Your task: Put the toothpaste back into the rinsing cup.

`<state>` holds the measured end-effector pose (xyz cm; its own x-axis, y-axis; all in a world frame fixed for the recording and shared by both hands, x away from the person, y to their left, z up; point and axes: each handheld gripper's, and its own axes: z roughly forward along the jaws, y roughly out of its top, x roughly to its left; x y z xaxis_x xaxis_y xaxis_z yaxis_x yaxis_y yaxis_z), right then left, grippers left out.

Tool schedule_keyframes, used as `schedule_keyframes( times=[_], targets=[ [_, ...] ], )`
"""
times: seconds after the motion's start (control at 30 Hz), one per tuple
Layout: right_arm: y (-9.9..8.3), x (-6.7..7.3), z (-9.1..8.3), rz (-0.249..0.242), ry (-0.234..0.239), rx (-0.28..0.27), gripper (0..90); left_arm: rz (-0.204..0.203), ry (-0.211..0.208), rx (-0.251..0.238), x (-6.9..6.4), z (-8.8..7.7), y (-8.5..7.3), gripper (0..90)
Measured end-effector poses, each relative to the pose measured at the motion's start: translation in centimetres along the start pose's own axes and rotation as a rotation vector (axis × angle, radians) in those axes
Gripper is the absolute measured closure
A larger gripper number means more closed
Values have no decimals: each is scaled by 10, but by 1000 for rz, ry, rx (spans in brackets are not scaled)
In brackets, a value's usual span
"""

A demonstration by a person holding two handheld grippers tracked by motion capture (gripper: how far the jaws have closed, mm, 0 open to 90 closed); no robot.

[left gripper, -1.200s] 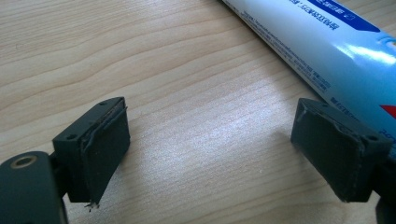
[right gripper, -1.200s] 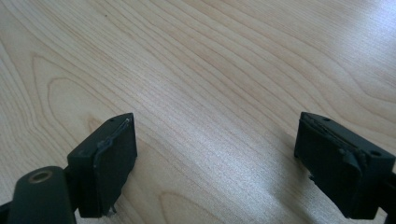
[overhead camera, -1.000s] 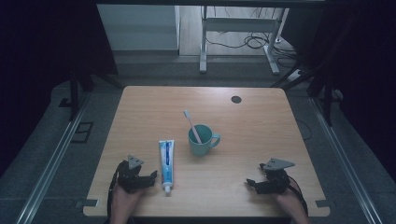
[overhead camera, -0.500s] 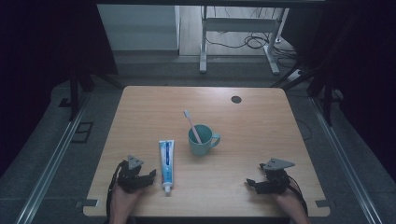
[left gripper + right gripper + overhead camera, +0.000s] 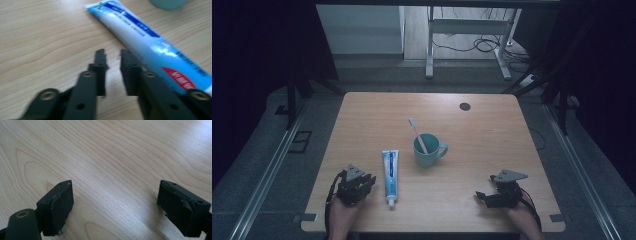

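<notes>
A blue and white toothpaste tube point(image 5: 390, 172) lies on the wooden table point(image 5: 492, 135) with its cap toward the front edge. Just left of it rests my left gripper point(image 5: 362, 181). In the left gripper view the left gripper point(image 5: 113, 52) has just been closing its jaws; only a narrow gap is left, with nothing between them, and the tube point(image 5: 150, 42) lies beside the right jaw. A teal mug point(image 5: 428, 150) holds a toothbrush point(image 5: 418, 135) behind the tube. My right gripper point(image 5: 484, 196) rests at the front right, open over bare wood point(image 5: 115, 195).
A small black round spot point(image 5: 465, 106) marks the table's far side. Beyond the table are a dark floor, metal frame legs and loose cables. The mug's base point(image 5: 168, 2) shows at the top edge of the left gripper view.
</notes>
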<state>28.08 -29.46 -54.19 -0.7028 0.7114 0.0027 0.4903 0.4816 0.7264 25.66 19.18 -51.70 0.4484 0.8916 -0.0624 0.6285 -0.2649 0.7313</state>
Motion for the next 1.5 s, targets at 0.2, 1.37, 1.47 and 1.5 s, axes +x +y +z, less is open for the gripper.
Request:
schedule_keyframes(
  times=[0.2, 1.37, 1.47, 1.5],
  targets=[
    [0, 0, 0, 0, 0, 0, 138, -10, -37, -39, -11, -9, 10, 895],
    [0, 0, 0, 1, -1, 0, 138, 120, -127, 110, -47, 5, 15, 866],
    [0, 0, 0, 1, -1, 0, 138, 108, -124, 115, -38, 2, 13, 864],
    [0, 0, 0, 1, -1, 0, 139, 108, -122, 117, -35, 1, 13, 864]
  ],
)
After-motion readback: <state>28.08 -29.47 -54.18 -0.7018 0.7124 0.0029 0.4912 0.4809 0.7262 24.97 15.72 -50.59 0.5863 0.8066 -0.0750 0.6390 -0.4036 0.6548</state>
